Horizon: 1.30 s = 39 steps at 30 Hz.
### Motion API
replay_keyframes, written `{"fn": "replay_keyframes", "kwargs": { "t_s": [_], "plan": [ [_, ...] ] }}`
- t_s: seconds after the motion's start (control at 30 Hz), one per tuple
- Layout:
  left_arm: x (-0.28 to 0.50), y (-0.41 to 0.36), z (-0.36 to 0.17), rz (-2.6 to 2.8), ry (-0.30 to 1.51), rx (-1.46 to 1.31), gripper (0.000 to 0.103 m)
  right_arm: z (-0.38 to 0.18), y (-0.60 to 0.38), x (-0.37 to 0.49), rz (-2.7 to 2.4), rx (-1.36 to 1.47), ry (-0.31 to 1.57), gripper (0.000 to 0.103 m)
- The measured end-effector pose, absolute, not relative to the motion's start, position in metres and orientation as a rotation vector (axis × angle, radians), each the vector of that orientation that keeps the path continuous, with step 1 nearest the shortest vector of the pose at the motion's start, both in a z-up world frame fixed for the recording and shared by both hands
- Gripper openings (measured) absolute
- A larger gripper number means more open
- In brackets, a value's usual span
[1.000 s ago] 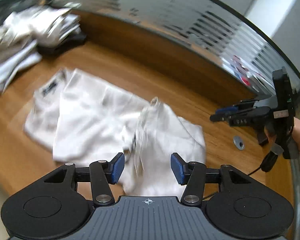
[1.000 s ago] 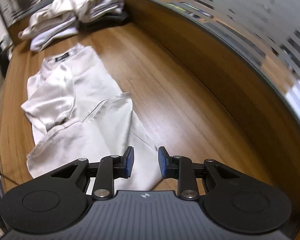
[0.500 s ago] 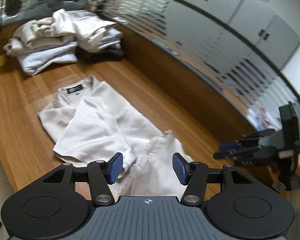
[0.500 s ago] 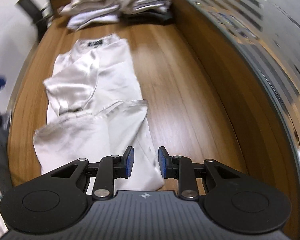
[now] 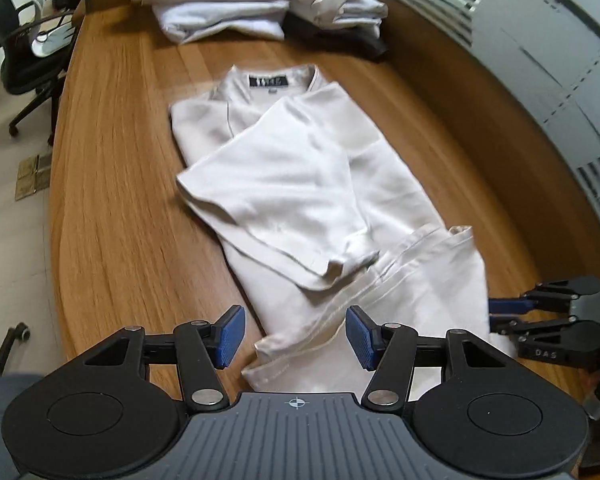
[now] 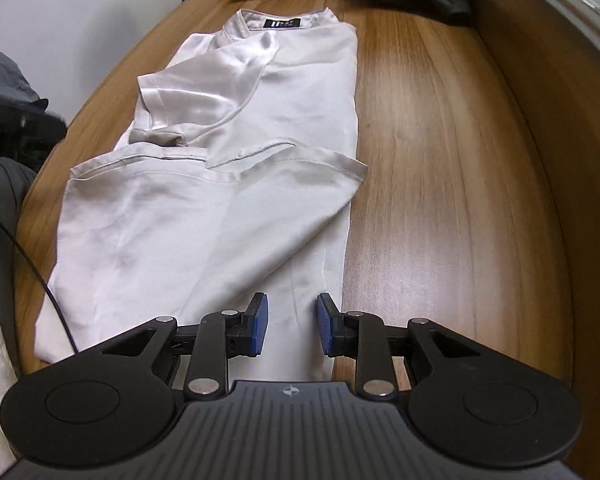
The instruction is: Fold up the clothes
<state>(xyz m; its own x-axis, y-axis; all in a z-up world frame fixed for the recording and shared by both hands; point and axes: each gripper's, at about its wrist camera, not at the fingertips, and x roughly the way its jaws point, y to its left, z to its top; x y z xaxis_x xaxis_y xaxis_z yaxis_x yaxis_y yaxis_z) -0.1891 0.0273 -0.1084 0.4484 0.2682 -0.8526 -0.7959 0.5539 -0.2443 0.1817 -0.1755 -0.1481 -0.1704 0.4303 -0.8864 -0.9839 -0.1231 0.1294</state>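
1. Clothing is showing as one pale shirt [image 5: 300,184] lying spread lengthwise on the wooden table [image 5: 112,200], plus one pile of folded garments [image 5: 260,4] sitting at the far end, well apart from it.
2. Two hand-held grippers are working: the left hand-held gripper [image 5: 294,336] and the right hand-held gripper [image 6: 288,330], both pointing steeply down at the near end of the shirt.
3. Left jaws are standing released, having just been opening, with the shirt's near hem lying below the gap, no pad pressing on it.
4. Right jaws are standing narrowly parted and released, hanging over the shirt's near right edge, beside bare table.
5. One sleeve [image 6: 196,92] is lying folded inward across the shirt's body.
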Motion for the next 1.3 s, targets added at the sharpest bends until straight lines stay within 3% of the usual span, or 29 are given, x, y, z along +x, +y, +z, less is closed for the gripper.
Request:
{"fn": "replay_keyframes", "kwargs": {
  "t_s": [0.2,0.27,0.5,0.63,0.73,0.83,0.93,1.0,1.3],
  "plan": [
    [-0.174,0.014,-0.126,0.702,0.88,-0.72,0.058,-0.157,-0.177,0.188,1.597,-0.83,0.902,0.03],
    [-0.169,0.006,-0.129,0.687,0.885,-0.71,0.058,-0.157,-0.179,0.19,1.607,-0.829,0.896,0.005],
    [-0.166,-0.001,-0.126,0.694,0.918,-0.638,0.058,-0.156,-0.197,0.206,1.528,-0.792,0.946,0.003],
    [-0.166,0.001,-0.129,0.687,0.937,-0.639,0.058,-0.153,-0.206,0.213,1.511,-0.788,0.973,0.007],
    [-0.166,0.005,-0.132,0.684,0.942,-0.653,0.058,-0.14,-0.205,0.211,1.527,-0.755,0.909,0.021],
    [-0.167,0.009,-0.132,0.674,0.931,-0.657,0.057,-0.131,-0.196,0.205,1.547,-0.746,0.85,0.022],
    [-0.165,0.013,-0.134,0.685,0.932,-0.642,0.042,-0.125,-0.185,0.194,1.613,-0.739,0.819,0.025],
    [-0.164,0.019,-0.136,0.708,0.941,-0.625,0.039,-0.124,-0.176,0.185,1.648,-0.751,0.804,0.032],
    [-0.171,0.062,-0.147,0.791,0.929,-0.611,0.039,-0.128,-0.154,0.163,1.766,-0.831,0.769,0.032]
  ]
}}
